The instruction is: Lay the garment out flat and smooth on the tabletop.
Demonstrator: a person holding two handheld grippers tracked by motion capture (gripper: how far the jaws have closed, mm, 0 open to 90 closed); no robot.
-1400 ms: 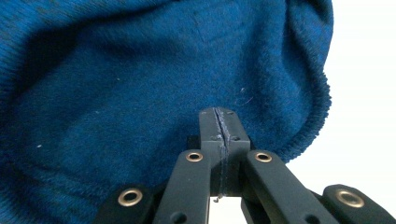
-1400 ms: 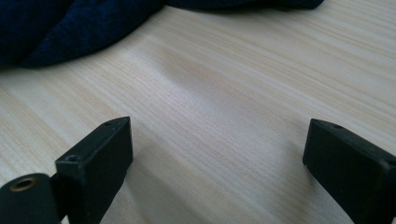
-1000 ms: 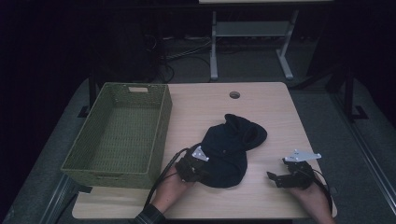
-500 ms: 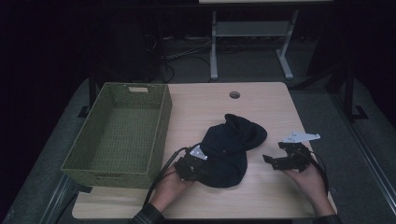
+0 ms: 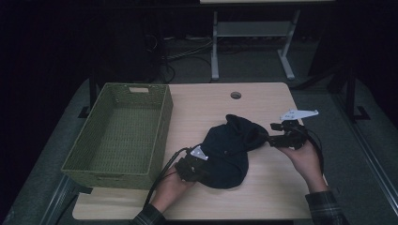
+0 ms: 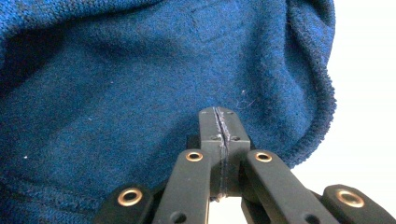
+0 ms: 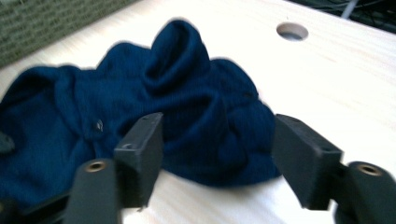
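Blue knit garment (image 5: 227, 152), no label legible; left tongs (image 6: 219, 140) clamp its edge; right tongs (image 7: 217, 156), closing, straddle it ungripped.

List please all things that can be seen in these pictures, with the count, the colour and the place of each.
knitted garment: one, dark blue, crumpled on the table between the two tongs
basket: one, olive green, woven, on the table's left side
table: one, light wood, round hole near the far edge
metal stand: one, grey, on the floor beyond the table
left tongs: one, black, shut on the garment's near edge
right tongs: one, black, open around the garment's right edge, jaws just closing
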